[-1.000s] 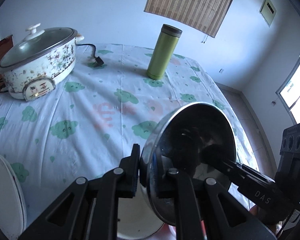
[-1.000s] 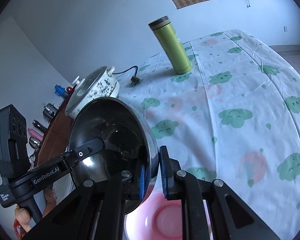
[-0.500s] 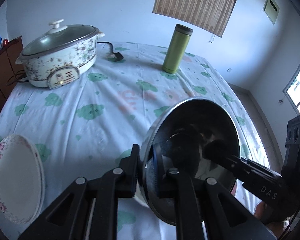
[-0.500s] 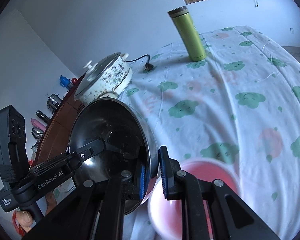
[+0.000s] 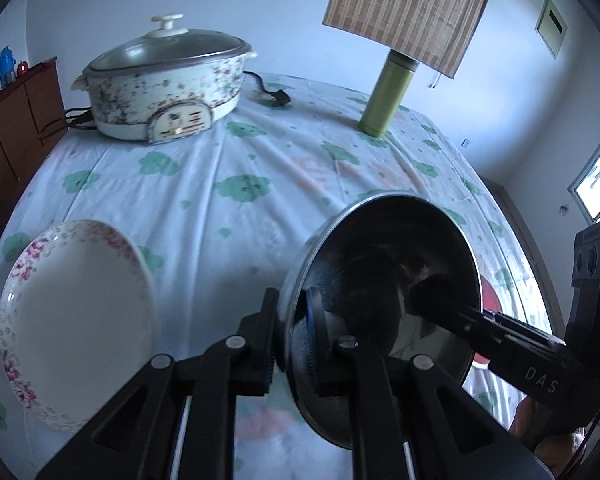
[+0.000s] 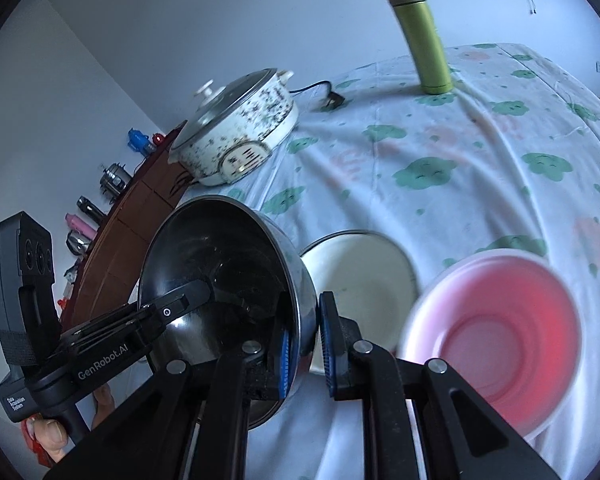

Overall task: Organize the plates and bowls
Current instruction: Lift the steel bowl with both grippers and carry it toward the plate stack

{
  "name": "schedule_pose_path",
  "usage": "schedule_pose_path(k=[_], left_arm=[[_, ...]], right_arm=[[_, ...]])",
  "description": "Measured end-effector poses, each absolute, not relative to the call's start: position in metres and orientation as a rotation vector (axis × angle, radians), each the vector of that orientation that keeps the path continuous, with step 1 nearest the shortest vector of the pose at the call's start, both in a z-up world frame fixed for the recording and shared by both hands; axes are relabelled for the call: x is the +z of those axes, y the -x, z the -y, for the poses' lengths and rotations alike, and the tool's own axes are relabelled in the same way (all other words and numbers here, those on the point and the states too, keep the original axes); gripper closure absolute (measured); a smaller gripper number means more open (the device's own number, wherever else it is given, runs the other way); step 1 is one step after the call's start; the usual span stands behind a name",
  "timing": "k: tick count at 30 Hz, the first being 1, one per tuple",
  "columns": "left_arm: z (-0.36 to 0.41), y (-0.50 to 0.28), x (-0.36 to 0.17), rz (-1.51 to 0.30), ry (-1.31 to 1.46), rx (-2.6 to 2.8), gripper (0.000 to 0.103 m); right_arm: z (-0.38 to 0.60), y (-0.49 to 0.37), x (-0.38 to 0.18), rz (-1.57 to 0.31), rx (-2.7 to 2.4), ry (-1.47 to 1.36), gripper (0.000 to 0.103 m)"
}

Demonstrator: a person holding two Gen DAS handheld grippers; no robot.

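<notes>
Left wrist view shows the left gripper (image 5: 290,332) closed on the rim of a steel bowl (image 5: 384,280), one finger outside the wall and one inside. The bowl is held up over the table (image 5: 228,216), tilted, with its opening turned to the right. The right gripper (image 5: 472,320) comes from the right of the bowl and reaches its opposite rim. Left of the steel bowl, a white plate with a pink flower border (image 5: 76,312) lies on the cloth. Behind the bowl, far on the table, stand an electric pot with a glass lid (image 5: 164,92) and a green flask (image 5: 386,96).

From the right wrist view, the right gripper (image 6: 304,340) also clamps the steel bowl (image 6: 224,280); its blue pads (image 6: 286,360) press the wall from both sides. The left gripper (image 6: 172,308) enters the bowl from the left side. Just right of the steel bowl a white bowl (image 6: 364,276) sits on the cloth, and further right of it a pink bowl (image 6: 500,332), blurred. Whether these two touch each other I cannot tell.
</notes>
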State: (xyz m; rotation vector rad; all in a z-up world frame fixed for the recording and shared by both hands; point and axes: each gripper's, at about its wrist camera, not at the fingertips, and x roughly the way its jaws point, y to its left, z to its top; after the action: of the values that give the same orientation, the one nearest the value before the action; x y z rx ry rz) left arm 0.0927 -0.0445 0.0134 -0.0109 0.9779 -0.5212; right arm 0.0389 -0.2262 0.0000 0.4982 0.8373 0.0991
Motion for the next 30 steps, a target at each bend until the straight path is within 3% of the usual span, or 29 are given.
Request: schedule_pose_path(k=[30], left_arm=[[0.007, -0.058, -0.002, -1.025, -0.071, -0.522, 0.092]], right_arm=[[0.175, -0.011, -0.019, -0.955, 0.167, -0.450, 0.087]])
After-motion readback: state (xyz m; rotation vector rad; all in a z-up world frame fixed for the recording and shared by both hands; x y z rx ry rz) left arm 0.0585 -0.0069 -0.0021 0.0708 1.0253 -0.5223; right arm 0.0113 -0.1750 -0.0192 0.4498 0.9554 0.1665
